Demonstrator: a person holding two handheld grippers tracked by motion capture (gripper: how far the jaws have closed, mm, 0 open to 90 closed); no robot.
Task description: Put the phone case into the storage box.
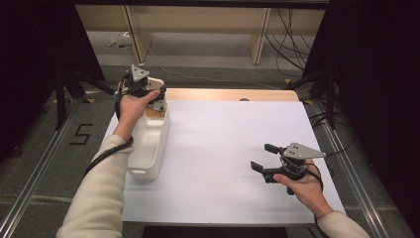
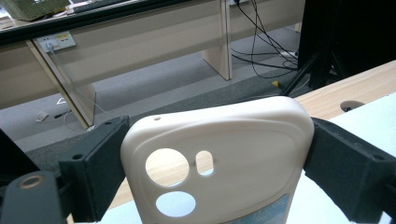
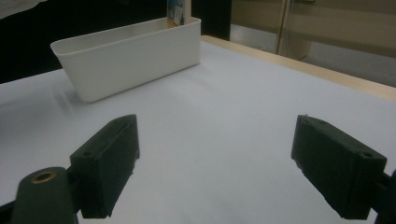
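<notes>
A cream phone case (image 2: 219,158) is clamped by its 2 side edges between the jaws of the left gripper (image 1: 148,91), held upright above the far end of the white bin (image 1: 148,144) near the table's far-left corner. The step in hand is judged to be a lift out of, or a lowering into, that bin; which one cannot be told. The next move calls for keeping the case clear of the bin wall. The right gripper (image 1: 265,156) is held wide open and empty near the table's right edge. Open room is noted across the white table (image 1: 223,148).
</notes>
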